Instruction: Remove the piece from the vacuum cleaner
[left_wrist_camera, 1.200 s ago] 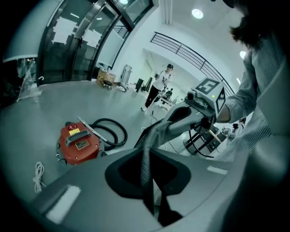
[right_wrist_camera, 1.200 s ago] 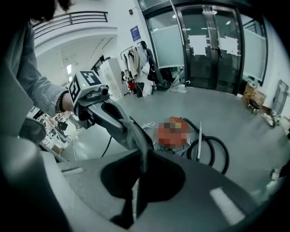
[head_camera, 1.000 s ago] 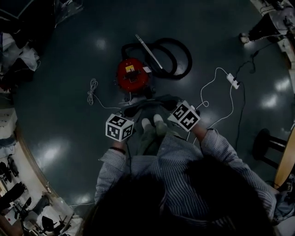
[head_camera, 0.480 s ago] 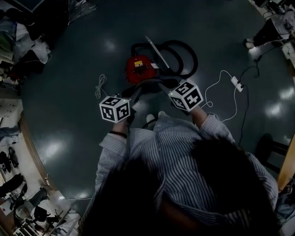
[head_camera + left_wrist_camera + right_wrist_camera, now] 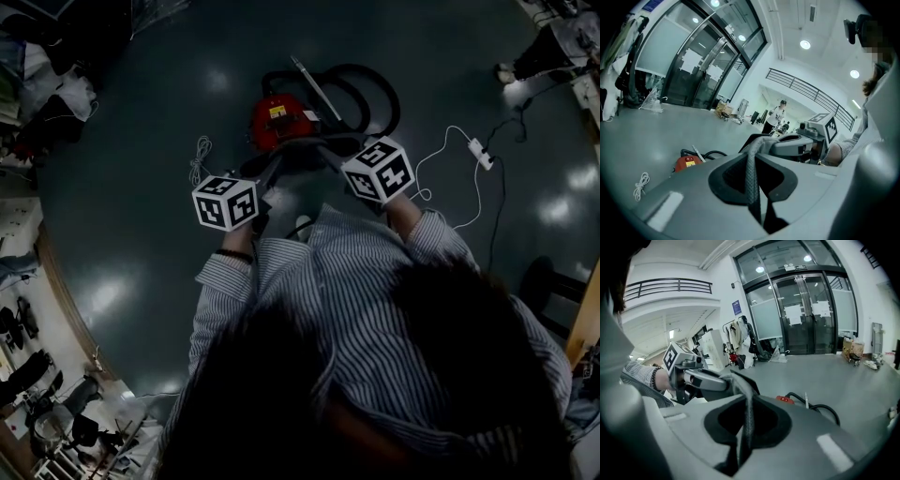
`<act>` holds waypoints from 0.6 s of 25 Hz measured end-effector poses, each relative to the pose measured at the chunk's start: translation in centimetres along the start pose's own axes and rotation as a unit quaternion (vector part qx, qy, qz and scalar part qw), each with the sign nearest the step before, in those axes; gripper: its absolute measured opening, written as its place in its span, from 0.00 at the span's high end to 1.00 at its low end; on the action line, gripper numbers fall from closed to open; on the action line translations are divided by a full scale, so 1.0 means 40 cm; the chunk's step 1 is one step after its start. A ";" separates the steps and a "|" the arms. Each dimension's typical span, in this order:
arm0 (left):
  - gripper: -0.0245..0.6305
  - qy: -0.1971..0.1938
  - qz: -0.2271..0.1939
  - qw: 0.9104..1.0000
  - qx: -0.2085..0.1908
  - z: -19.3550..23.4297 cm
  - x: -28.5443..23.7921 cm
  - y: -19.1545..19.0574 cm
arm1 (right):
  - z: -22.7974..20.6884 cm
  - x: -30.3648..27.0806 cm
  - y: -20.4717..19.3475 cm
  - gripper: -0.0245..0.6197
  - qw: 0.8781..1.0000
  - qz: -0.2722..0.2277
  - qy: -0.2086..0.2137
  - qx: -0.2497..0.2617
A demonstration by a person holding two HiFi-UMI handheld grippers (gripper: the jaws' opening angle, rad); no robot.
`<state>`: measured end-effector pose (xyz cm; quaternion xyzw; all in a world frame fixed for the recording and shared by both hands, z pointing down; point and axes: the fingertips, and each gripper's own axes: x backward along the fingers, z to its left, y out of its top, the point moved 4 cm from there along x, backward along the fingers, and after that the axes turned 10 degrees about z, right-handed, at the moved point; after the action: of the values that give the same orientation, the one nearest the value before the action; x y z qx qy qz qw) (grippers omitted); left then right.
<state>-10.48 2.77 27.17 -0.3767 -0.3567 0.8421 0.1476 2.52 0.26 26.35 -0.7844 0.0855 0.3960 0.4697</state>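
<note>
Left tongs point(image 5: 753, 193), right tongs point(image 5: 745, 432) pinch piece point(image 5: 751, 161); vacuum point(image 5: 277, 120) beyond.

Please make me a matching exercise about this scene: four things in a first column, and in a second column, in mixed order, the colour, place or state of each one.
Things:
1. vacuum cleaner
2. hose
3. grey fabric piece
4. power strip

Descriptions:
a. white, on the floor, far right in the head view
b. clamped in the jaws of the left gripper and the right gripper
c. red, on the floor
d. black, coiled on the floor

Pairs: 1-c, 2-d, 3-b, 4-a
</note>
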 end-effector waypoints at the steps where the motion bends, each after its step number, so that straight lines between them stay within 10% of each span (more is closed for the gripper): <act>1: 0.92 -0.001 0.000 1.000 0.000 -0.002 0.001 0.002 | 0.000 0.003 0.002 0.94 1.000 0.000 0.000 0.000; 15: 0.92 -0.009 0.004 1.000 -0.004 -0.031 -0.015 0.001 | -0.013 0.029 -0.013 0.94 1.000 -0.003 -0.008 0.005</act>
<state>-9.17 3.03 26.87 -0.3713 -0.3604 0.8442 0.1398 3.86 0.42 26.01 -0.7790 0.0811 0.4002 0.4758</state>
